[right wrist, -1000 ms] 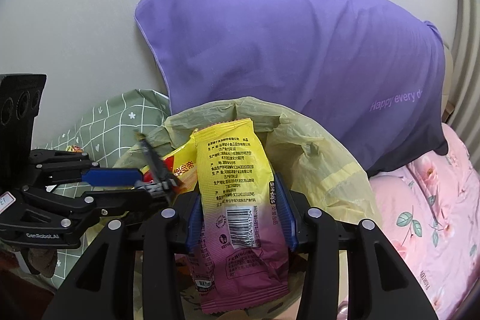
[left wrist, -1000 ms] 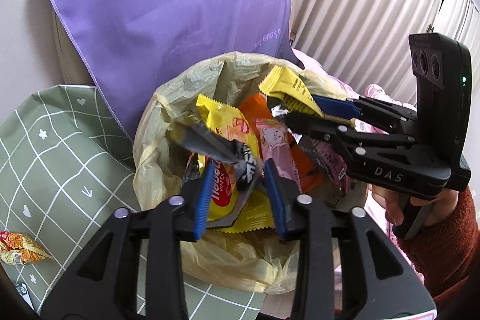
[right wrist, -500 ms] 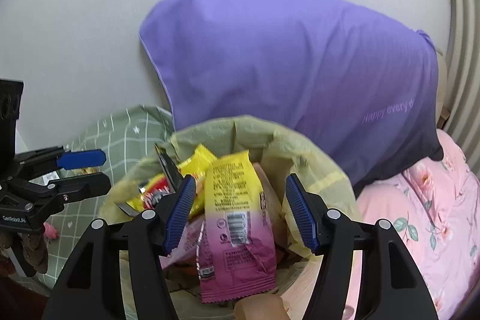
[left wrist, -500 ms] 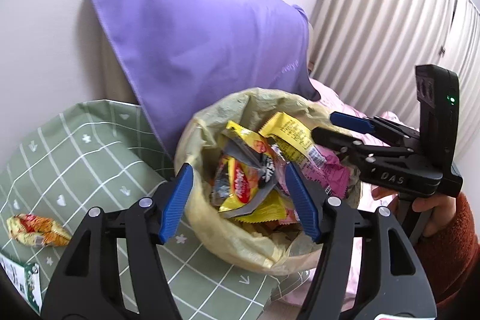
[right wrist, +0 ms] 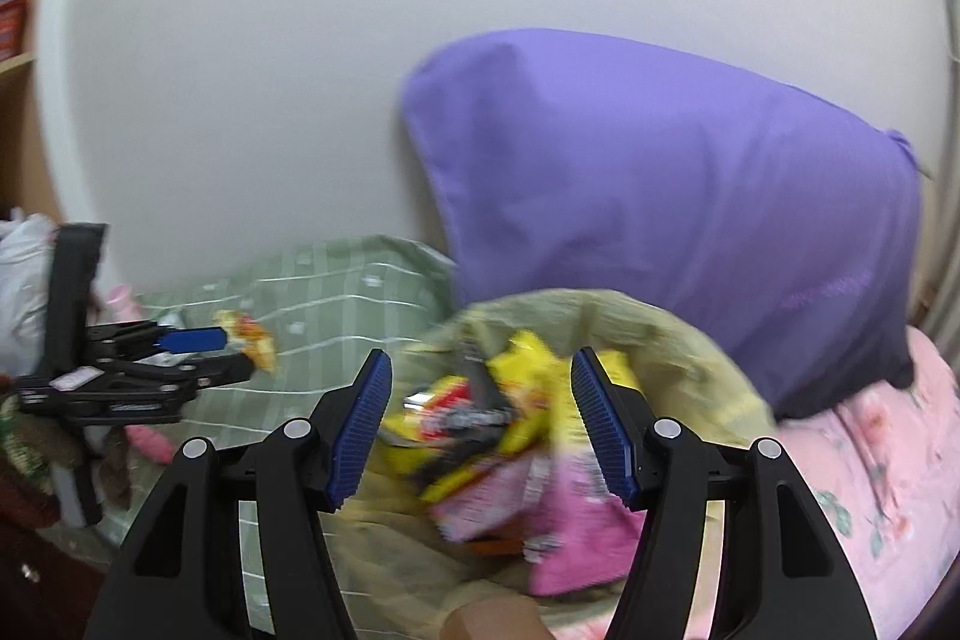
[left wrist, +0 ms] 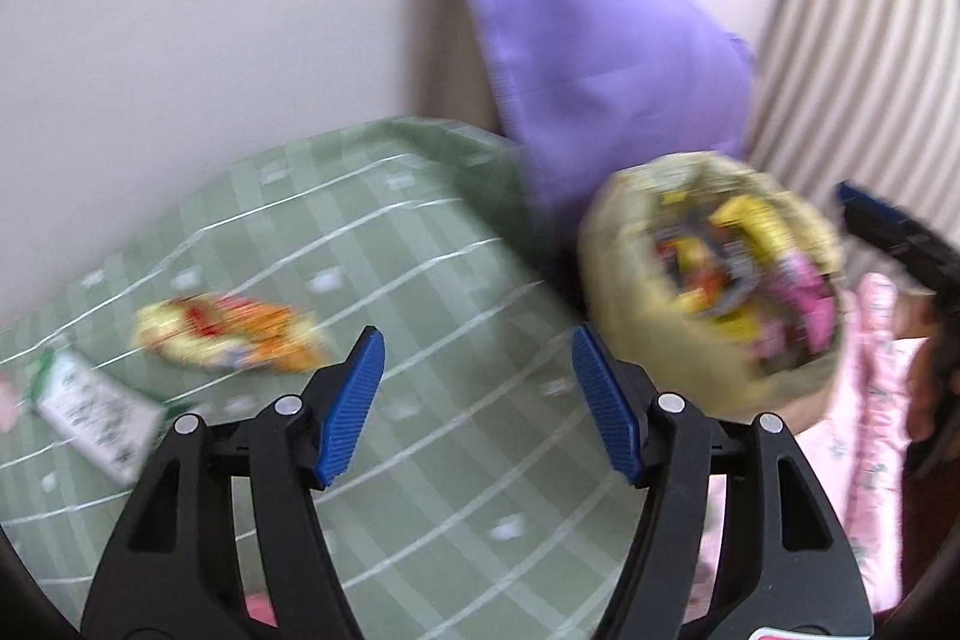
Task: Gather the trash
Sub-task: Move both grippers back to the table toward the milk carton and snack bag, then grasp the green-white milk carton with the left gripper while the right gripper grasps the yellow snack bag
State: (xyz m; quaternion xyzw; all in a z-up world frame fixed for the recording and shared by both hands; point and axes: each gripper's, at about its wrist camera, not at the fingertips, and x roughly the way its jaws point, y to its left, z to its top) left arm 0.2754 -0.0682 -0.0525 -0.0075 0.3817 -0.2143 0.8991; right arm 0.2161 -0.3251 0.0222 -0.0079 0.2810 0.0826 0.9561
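A big purple pillow (right wrist: 672,196) leans against the white wall (right wrist: 300,40), with a green grid-patterned blanket (left wrist: 372,244) spread just left of it, pink floral bedding (right wrist: 870,472) below its right corner, and striped curtains (left wrist: 858,58) to its right.

Black grippers (left wrist: 477,394) (blue ribbed pads (left wrist: 351,400))
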